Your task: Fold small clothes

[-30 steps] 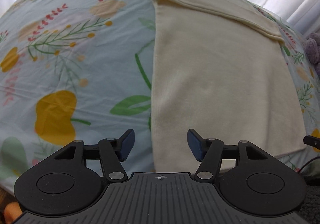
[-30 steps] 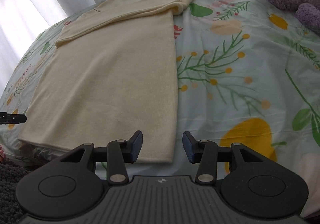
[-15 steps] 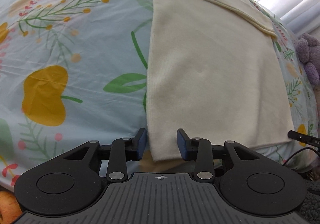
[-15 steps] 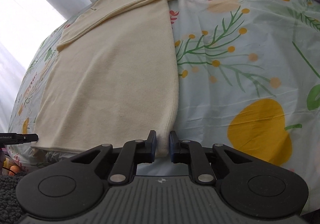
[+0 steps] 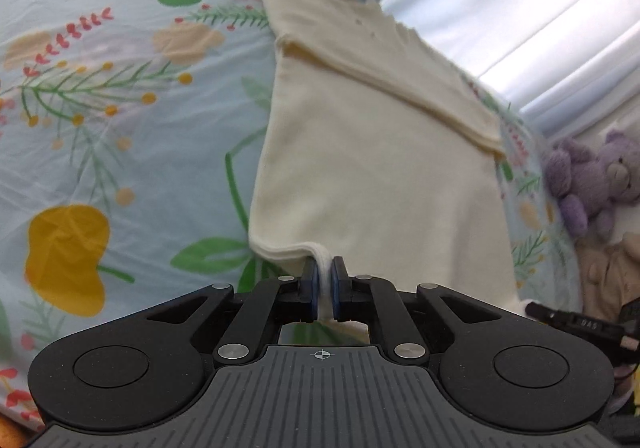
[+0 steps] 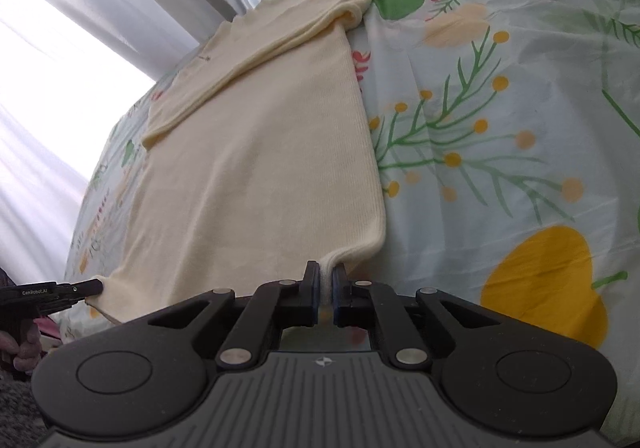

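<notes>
Now both grippers' fingers (image 5: 310,284) (image 6: 311,284) are pinched tight on the cream garment's (image 5: 372,187) near hem corners.

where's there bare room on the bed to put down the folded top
Bare floral sheet lies wide open on the left of the cream top, and more to its right short of the plush toys. It is crowded at the near hem, where both hand-held grippers, left and right, pinch the corners.
</notes>
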Action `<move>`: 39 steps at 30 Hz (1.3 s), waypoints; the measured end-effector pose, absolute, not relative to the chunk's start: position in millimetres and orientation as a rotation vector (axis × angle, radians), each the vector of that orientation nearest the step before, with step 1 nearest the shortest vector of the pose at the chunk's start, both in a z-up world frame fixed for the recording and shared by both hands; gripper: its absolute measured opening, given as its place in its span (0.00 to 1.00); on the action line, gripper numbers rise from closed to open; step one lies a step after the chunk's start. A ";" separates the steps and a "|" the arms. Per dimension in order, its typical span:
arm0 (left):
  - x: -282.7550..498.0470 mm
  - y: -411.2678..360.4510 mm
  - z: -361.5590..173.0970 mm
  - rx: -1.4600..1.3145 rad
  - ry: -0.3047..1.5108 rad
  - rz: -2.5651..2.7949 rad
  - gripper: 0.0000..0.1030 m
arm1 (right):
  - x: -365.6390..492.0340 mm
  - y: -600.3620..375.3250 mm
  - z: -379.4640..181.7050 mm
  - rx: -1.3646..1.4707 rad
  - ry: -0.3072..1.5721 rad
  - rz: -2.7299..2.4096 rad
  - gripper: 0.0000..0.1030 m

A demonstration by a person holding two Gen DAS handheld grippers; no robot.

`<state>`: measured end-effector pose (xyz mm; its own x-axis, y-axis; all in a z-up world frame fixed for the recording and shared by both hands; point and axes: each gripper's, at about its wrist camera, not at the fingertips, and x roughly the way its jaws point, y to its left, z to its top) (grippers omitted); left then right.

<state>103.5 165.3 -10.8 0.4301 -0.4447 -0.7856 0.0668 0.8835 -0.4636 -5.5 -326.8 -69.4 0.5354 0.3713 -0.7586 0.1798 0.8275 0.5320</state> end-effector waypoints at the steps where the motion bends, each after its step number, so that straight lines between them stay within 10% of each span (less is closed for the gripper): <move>1: 109.9 166.6 -6.4 -0.414 1.059 -0.330 0.08 | -0.6 -329.2 -65.9 0.624 0.995 0.119 0.05; 17: 244.1 129.6 -39.4 -0.317 0.939 -0.144 0.09 | 156.3 -328.1 -56.4 0.448 0.805 -0.007 0.05; 23: 238.9 147.8 -42.1 -0.353 0.852 -0.185 0.39 | 164.6 -318.0 -61.9 0.296 0.753 -0.066 0.25; 30: 243.1 138.4 -51.9 -0.236 0.879 -0.275 0.45 | 155.3 -317.2 -66.7 0.178 0.777 0.023 0.36; 39: 252.6 117.6 -56.8 -0.156 0.892 -0.303 0.25 | 163.9 -302.9 -79.2 0.102 0.822 0.072 0.24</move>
